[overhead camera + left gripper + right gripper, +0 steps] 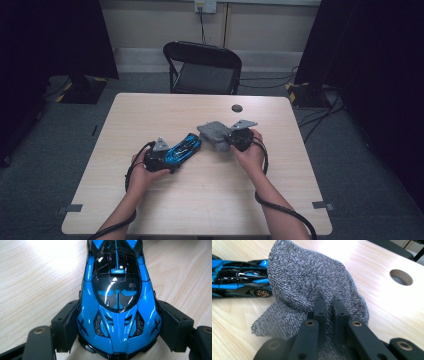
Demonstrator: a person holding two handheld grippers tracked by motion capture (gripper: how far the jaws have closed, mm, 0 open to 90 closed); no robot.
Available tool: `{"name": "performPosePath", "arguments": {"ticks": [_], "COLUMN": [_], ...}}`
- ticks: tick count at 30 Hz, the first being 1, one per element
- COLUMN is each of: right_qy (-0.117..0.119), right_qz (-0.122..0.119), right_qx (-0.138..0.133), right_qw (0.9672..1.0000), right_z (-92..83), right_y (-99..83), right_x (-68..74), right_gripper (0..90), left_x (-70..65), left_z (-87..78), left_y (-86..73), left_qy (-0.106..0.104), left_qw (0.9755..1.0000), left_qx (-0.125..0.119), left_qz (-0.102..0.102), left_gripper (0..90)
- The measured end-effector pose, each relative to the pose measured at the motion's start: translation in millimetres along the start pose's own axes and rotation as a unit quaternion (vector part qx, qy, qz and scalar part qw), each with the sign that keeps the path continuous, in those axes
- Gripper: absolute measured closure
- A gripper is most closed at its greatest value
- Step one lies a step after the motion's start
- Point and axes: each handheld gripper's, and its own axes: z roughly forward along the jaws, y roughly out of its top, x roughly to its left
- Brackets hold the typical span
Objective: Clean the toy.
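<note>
A glossy blue and black toy car [183, 148] lies on the pale wooden table [210, 205]. My left gripper [167, 160] is shut on the blue toy car [117, 312], its pads [68, 323] pressing both flanks of the car's near end. A grey terry cloth [214, 132] sits just right of the car. My right gripper [227, 141] is shut on the grey cloth [309, 282], the jaws nearly touching with a fold pinched between them. In the right gripper view the cloth bunches upward and its edge overlaps one end of the car [239, 280].
A round cable hole [237, 108] is in the table's far side, also seen as a hole [401, 277] beyond the cloth. A black folding chair [202, 67] stands behind the table. Dark curtains flank the room.
</note>
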Motion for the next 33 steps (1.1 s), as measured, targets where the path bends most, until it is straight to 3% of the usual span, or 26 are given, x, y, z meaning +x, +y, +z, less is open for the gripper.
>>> {"name": "performPosePath", "arguments": {"ticks": [5,15,21,25,28,31,33], "right_qy": [-0.004,-0.003,-0.004,-0.006,-0.006,-0.008,-0.010], "right_qz": [0.000,0.006,0.009,0.008,0.010,0.013,0.012], "right_qx": [-0.008,-0.016,-0.018,-0.016,-0.015,-0.015,-0.015], "right_qw": [1.0000,0.9999,0.9998,0.9998,0.9998,0.9998,0.9998], "right_z": [-9.7,-18.8,-23.3,-23.8,-23.6,-24.3,-25.5], "right_y": [-1.0,-15.0,-21.3,-25.1,-27.7,-29.2,-29.1], "right_x": [-3.6,-7.0,-9.9,-10.1,-9.7,-9.6,-9.2], "right_gripper": [84.2,84.2,84.2,84.2,84.2,84.2,84.1], "left_x": [0.0,1.9,3.0,4.1,2.0,4.6,8.3], "left_z": [-0.1,-9.4,-29.4,-33.4,-26.7,-15.9,-9.3], "left_y": [-0.4,-4.1,5.2,20.8,31.1,37.9,40.4], "left_qy": [0.003,-0.003,-0.011,-0.014,-0.023,-0.027,-0.029], "left_qw": [1.0000,0.9997,0.9984,0.9979,0.9981,0.9986,0.9987], "left_qx": [0.005,0.001,-0.036,-0.053,-0.055,-0.044,-0.041], "left_qz": [-0.002,-0.023,-0.042,-0.035,-0.014,-0.012,-0.010], "left_gripper": [19.7,21.3,21.8,16.7,15.6,21.1,38.9]}}
